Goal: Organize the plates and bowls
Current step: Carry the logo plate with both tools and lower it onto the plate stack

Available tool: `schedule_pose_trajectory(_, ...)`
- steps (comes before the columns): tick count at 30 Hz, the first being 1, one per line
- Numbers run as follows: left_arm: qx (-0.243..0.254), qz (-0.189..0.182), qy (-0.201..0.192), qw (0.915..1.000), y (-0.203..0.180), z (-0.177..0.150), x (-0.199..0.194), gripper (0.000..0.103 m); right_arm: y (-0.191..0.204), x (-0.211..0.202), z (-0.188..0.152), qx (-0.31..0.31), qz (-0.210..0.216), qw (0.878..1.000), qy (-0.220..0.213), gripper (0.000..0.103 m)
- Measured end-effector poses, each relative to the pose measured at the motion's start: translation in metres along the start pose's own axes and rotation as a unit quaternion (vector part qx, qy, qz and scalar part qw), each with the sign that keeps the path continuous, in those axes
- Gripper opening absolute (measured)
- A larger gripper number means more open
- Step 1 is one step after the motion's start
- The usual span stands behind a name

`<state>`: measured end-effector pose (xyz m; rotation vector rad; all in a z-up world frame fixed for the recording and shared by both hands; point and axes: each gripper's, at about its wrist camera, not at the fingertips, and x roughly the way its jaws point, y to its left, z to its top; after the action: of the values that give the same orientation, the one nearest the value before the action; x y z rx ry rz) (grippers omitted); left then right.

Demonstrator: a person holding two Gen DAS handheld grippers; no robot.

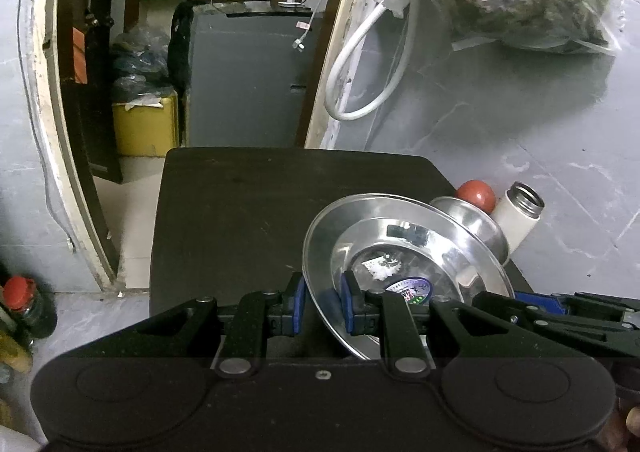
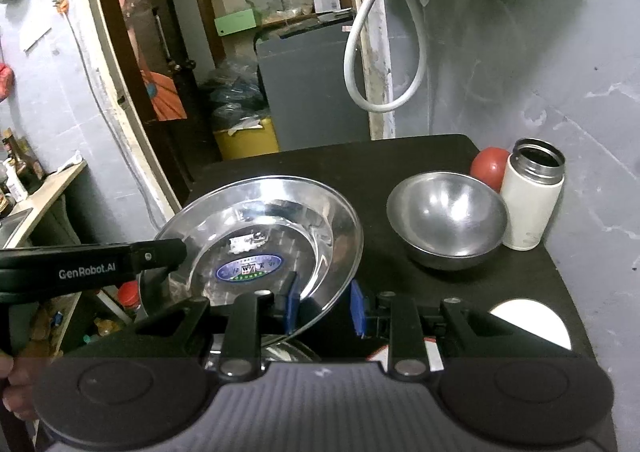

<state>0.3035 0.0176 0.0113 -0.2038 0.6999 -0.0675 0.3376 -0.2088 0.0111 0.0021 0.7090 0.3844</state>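
Note:
A shiny steel plate (image 1: 400, 252) with a blue sticker hangs tilted above the dark table (image 1: 240, 219). My left gripper (image 1: 323, 304) is shut on its near-left rim; in the right wrist view it reaches in from the left (image 2: 168, 252). The plate (image 2: 260, 236) also has its near rim between the blue pads of my right gripper (image 2: 324, 306), which stand well apart, open. A steel bowl (image 2: 448, 219) sits upright on the table to the right, partly hidden behind the plate in the left wrist view (image 1: 476, 219).
A white flask (image 2: 532, 195) with no lid and a red ball (image 2: 490, 167) stand by the bowl near the table's right edge. A white round patch (image 2: 532, 320) shows at the near right. A white hose (image 2: 384, 51) hangs on the grey wall. A doorway opens beyond the table.

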Motion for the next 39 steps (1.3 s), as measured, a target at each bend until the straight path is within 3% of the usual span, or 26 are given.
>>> schedule_pose_trajectory(18,-0.007,0.018,0.013,0.9997,-0.020,-0.035,-0.035,0.020,-0.012,-0.032,-0.029,-0.010,0.030,0.999,0.009,0.030)
schedule_pose_trajectory(39,-0.022,0.036,0.055,0.9976,0.002,-0.070,-0.047,0.021,0.005,-0.031,-0.058,-0.029,0.063,0.996,0.056,0.030)
